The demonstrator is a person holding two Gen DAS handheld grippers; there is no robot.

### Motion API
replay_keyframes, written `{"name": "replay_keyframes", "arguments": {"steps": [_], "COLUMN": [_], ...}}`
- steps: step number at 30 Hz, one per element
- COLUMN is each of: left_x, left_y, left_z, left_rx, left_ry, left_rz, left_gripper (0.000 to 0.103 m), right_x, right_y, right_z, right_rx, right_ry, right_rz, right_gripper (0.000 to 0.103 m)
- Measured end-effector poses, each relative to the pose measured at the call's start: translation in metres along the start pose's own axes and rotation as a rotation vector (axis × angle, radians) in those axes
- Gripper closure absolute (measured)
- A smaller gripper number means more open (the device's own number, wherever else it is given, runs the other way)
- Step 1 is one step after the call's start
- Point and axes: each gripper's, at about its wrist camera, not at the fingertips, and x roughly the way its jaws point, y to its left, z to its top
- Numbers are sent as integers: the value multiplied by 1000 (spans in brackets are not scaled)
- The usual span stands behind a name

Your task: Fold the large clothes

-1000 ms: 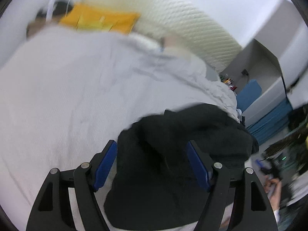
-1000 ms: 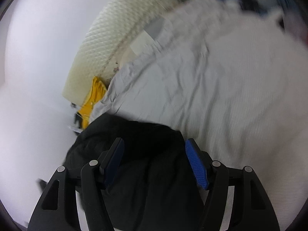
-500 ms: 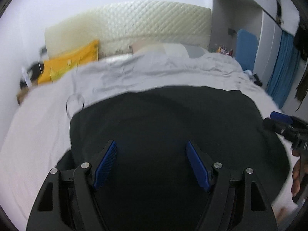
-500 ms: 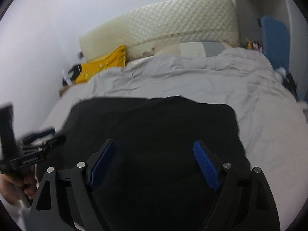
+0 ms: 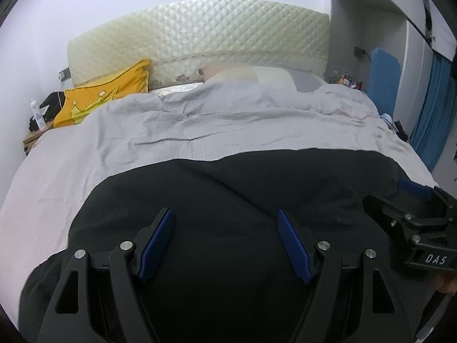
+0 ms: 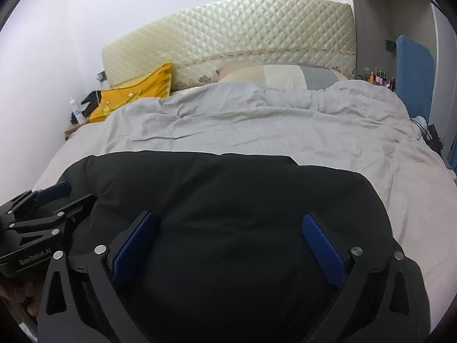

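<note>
A large black garment (image 5: pixel 228 188) lies spread across the near part of the bed, on the grey bed cover (image 5: pixel 200 131). My left gripper (image 5: pixel 224 212) hovers over the garment's near left part, open, with no cloth pinched between its blue pads. My right gripper (image 6: pixel 228 216) hangs over the garment (image 6: pixel 228 183) further right. Its jaws are opening wide, and the cloth lies flat beneath them, not pressed by the pads. Each gripper shows at the edge of the other's view: the right gripper (image 5: pixel 414 200) and the left gripper (image 6: pixel 42 200).
A quilted cream headboard (image 5: pixel 200 37) stands at the far end, with a yellow cushion (image 5: pixel 105 97) and a pale pillow (image 5: pixel 257 75) before it. A bedside stand with a bottle (image 5: pixel 37 117) is at the far left. Blue curtains (image 5: pixel 431 114) hang on the right.
Both views rolled level and now face the headboard. The black garment went from a bunched heap to lying spread flat. The right gripper's jaws have widened; the left jaws kept their gap.
</note>
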Motion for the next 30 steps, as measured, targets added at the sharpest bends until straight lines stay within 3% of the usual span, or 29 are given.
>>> {"name": "replay_keyframes", "arguments": {"steps": [6, 11, 17, 20, 24, 26, 28, 30], "left_x": [33, 23, -34, -65, -70, -64, -62, -61], "left_y": [9, 25, 73, 100, 128, 130, 126, 123], "left_z": [18, 16, -5, -23, -54, -67, -77, -86], "left_rx": [-23, -62, -140, -127, -177, -170, -147, -137], "left_ry": [39, 50, 13, -13, 38, 51, 42, 24], "left_rz": [-1, -61, -95, -36, -11, 8, 35, 47], "left_gripper": [28, 28, 28, 28, 28, 28, 28, 28], "right_x": [37, 42, -11, -48, -74, -75, -69, -60], "right_y": [-5, -11, -39, -58, -80, -89, -90, -91], "right_z": [16, 19, 7, -3, -18, -28, -37, -48], "right_rx": [13, 16, 52, 59, 60, 79, 76, 67], "right_ry": [47, 80, 40, 17, 14, 28, 50, 87], "right_rz": [-11, 21, 62, 50, 14, 36, 35, 34], "right_gripper": [0, 0, 1, 0, 1, 8, 25, 32]}}
